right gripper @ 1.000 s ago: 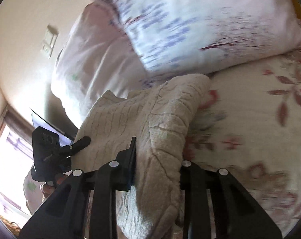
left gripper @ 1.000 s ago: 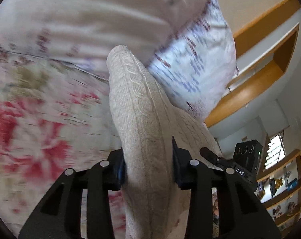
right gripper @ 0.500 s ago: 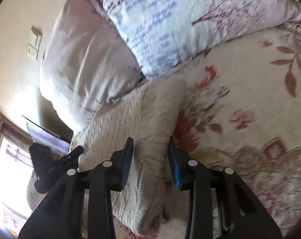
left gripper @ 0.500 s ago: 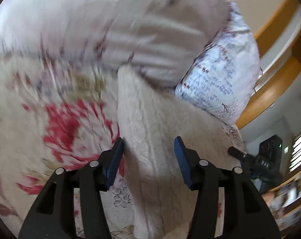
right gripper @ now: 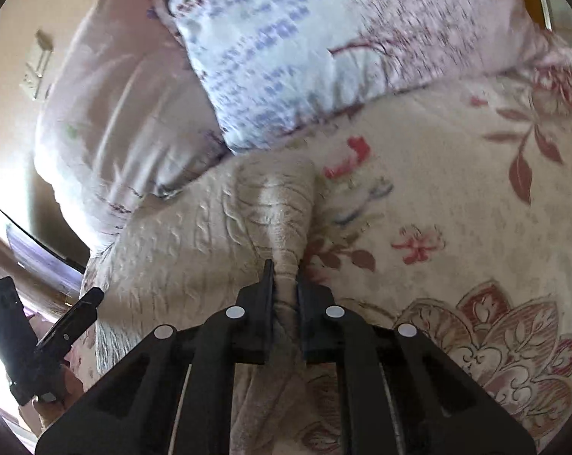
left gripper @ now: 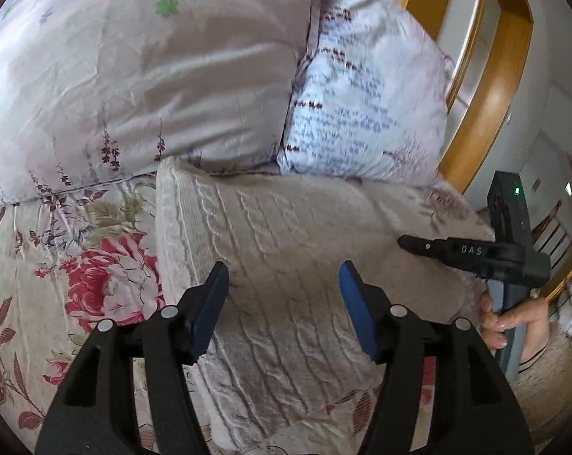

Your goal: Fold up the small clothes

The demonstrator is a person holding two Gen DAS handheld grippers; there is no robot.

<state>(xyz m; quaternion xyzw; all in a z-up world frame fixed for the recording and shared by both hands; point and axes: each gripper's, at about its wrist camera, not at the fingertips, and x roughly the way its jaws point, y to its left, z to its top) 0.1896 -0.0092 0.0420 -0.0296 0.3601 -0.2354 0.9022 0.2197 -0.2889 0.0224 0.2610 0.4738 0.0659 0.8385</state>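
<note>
A cream cable-knit sweater [left gripper: 286, 250] lies folded on the floral bedspread [left gripper: 58, 265], its far edge against the pillows. My left gripper [left gripper: 284, 280] is open, its blue-padded jaws spread over the sweater's near part without holding it. In the right wrist view, my right gripper [right gripper: 285, 276] is shut on the sweater's [right gripper: 210, 235] right edge, pinching a ridge of knit. Each gripper shows in the other's view: the right one [left gripper: 475, 254] at the right, the left one [right gripper: 69, 318] at the lower left.
A pale lilac pillow [left gripper: 134, 76] and a white pillow with blue print [left gripper: 361, 106] stand at the head of the bed. A wooden shelf frame [left gripper: 505, 76] is beyond them. Floral bedspread [right gripper: 456, 227] stretches right of the sweater.
The sweater went from held up to lying flat on the bed. My left gripper let go and opened wide. My right gripper closed tighter on the sweater's edge.
</note>
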